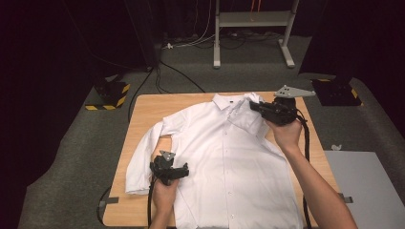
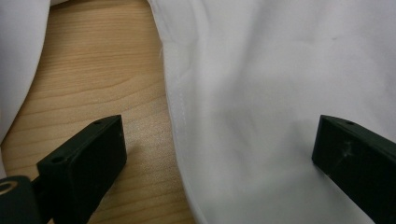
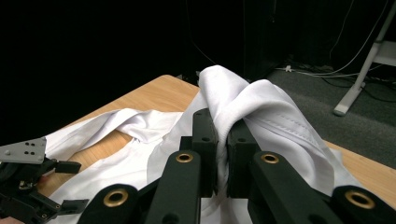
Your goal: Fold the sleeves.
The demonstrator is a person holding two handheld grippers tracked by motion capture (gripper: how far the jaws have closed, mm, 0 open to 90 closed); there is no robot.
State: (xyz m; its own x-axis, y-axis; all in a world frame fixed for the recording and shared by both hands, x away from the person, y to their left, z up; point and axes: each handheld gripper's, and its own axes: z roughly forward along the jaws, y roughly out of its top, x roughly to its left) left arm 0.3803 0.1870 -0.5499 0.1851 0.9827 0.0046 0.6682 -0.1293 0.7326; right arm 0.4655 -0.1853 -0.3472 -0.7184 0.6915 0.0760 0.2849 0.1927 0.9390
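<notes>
White long-sleeved button-up cotton shirt [image 1: 224,157] lies front-up on the light wooden surface [image 1: 148,107]. Right hand-held gripper [image 3: 222,140] is clamped on a bunched fold near the shoulder; left hand-held gripper [image 2: 219,154] gapes wide, empty, straddling the side seam. Risk: thin pinch slips when pulled, or the unpinned shirt drags.

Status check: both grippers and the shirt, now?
Right gripper shut on a fold of the white shirt, lifted near the collar. Left gripper open, jaws straddling the shirt's side seam over the table. Nothing in the way.
</notes>
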